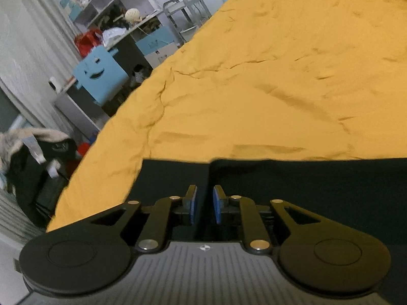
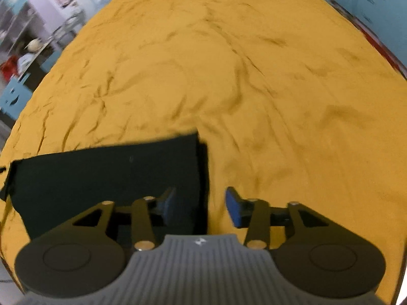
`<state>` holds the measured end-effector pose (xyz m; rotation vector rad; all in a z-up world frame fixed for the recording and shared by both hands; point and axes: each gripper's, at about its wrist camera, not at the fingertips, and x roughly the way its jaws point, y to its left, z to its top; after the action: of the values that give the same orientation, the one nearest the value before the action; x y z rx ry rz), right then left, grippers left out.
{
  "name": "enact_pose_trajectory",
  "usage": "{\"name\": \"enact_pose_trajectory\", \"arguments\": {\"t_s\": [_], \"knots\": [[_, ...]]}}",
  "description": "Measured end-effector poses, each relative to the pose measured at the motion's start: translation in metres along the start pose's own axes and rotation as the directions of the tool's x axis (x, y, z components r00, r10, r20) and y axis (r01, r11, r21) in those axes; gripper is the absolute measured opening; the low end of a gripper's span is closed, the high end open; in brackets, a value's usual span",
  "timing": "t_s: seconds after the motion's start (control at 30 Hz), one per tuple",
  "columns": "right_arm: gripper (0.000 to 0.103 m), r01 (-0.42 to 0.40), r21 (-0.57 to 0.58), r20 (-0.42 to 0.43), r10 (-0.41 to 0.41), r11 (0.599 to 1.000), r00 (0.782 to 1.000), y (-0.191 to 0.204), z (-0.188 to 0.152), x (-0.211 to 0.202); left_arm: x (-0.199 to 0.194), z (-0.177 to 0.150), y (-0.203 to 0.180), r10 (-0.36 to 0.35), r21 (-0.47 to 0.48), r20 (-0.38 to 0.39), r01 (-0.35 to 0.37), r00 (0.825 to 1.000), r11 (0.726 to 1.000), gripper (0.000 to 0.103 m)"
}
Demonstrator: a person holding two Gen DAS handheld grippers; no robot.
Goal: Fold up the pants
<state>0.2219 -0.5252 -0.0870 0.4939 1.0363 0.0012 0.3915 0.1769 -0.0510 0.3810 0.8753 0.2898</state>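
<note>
My left gripper (image 1: 203, 204) hangs low over the dark cloth with its blue pads (image 1: 192, 204) drawn near each other, a narrow gap between them and nothing caught in it as far as I can see. My right gripper (image 2: 201, 207) stands much wider apart; its left pad (image 2: 168, 204) is over the cloth and its right pad (image 2: 234, 211) is over bare yellow sheet, so it straddles the cloth's right edge and holds nothing.

The pants (image 2: 106, 178) lie flat on the yellow bedsheet (image 2: 229, 63), close to the near edge of the bed. In the right view they make a compact dark rectangle with a straight far edge, a square right-hand end, and a second layer peeping out just beyond that end. In the left view the far edge of the pants (image 1: 279, 178) runs straight across, with a faint vertical line ahead of my pads that may be a seam or the meeting of the two legs; the cloth is too dark for me to tell which.

I judge the folding well along: the legs seem brought together and at least one fold laid, since the stack is short and layered. What may remain is one more fold or squaring the edges. The far corners of the bed are bare sheet, only wrinkled.

Off the bed's left side stand shelves (image 1: 109, 7) and a blue box with a face (image 1: 100, 72).
</note>
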Motion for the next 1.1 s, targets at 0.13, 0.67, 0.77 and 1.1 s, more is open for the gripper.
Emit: {"name": "enact_pose_trajectory", "arguments": {"t_s": [0.13, 0.67, 0.77, 1.1], "knots": [[0.047, -0.027, 0.169, -0.007, 0.029, 0.985, 1.000, -0.015, -0.032, -0.017, -0.045, -0.016, -0.003, -0.120, -0.049, -0.014, 0.119, 0.993, 0.992, 0.020], [0.000, -0.043, 0.170, 0.045, 0.036, 0.985, 0.998, -0.016, -0.070, -0.016, -0.199, -0.100, -0.113, -0.656, -0.077, 0.027, 0.656, 0.755, 0.751, 0.019], [0.000, 0.137, 0.115, 0.024, -0.140, 0.984, 0.990, -0.032, -0.078, -0.006, -0.206, -0.100, -0.146, -0.676, -0.028, 0.022, 0.676, 0.736, 0.736, 0.019], [0.000, 0.060, -0.199, 0.175, -0.025, 0.978, 0.984, 0.051, -0.079, -0.027, -0.211, -0.093, -0.215, -0.710, 0.055, 0.018, 0.708, 0.704, 0.704, 0.015]]}}
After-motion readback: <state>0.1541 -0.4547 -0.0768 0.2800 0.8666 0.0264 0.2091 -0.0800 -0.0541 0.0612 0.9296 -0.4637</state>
